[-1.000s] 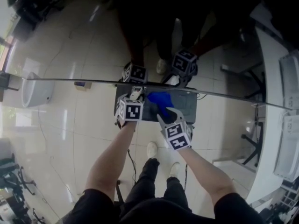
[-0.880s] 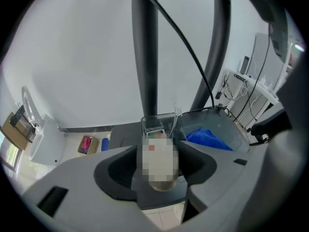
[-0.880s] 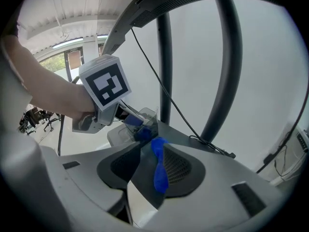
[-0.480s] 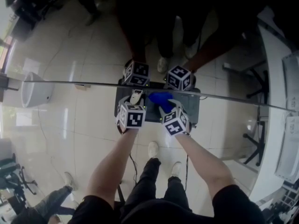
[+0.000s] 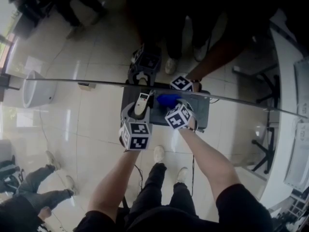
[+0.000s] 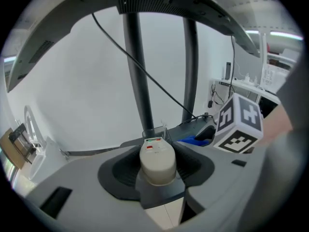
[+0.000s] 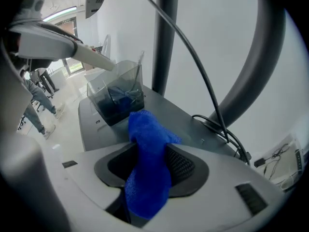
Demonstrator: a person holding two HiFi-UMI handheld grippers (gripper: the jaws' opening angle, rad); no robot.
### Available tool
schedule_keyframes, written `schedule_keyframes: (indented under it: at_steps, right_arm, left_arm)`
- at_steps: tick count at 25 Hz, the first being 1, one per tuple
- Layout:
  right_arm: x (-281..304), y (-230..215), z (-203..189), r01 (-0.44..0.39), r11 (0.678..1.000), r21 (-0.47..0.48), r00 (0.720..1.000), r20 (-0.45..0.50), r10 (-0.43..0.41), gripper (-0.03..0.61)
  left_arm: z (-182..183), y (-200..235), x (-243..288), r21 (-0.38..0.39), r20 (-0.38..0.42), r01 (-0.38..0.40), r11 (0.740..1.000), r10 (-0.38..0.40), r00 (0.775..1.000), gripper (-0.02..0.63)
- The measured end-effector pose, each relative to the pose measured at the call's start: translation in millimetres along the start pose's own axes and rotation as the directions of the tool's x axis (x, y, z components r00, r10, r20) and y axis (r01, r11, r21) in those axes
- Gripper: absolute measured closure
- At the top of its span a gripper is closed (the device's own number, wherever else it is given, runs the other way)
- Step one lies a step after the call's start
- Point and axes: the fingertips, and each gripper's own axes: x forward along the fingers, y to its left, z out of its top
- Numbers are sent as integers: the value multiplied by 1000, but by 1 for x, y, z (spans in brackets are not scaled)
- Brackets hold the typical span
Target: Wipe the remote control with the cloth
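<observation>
Left gripper (image 5: 138,114) jaws clamp the remote (image 6: 157,162) — right gripper (image 5: 174,105) jaws are opening, cloth (image 7: 147,163) hanging between them.

Daylight enters from the upper left of the head view, and the glossy pale floor (image 5: 72,120) glares there, while the top centre and right sink into deep shadow. Straight lines bow toward the frame edges. Both gripper views are fisheye circles with black corners, lit evenly off a bright white wall (image 6: 72,81). Strip lights (image 6: 282,33) flare at the upper right of the left one. The blue cloth (image 7: 147,158) is sharp; the near foreground at lower left is soft.
</observation>
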Motion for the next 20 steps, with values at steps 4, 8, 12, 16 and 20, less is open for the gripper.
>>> schedule_keyframes:
  at_steps: [4,8,12,16,20]
  right_arm:
    - [7,-5,-1,-14,1000,11,1000,-22,15,403]
    - [-4,-7,-1,-15,999,28,1000,-15,16,466]
    - [-52,-6,6,-30,999,34,996,88,27,477]
    - [-144,-1,23,-67,997,28,959,277,56,480]
    - [-268,15,39,-110,994,-16,869,484,104,482]
  left_arm:
    - [10,-10,-24,71,99,-7,997,0,995,405]
    - [14,-20,-51,118,180,0,993,-21,984,405]
    - [17,-37,-83,183,241,2,983,-46,969,405]
    - [24,-56,-120,255,292,-21,967,-56,955,405]
    - [35,-84,-164,338,336,-61,939,-60,940,405]
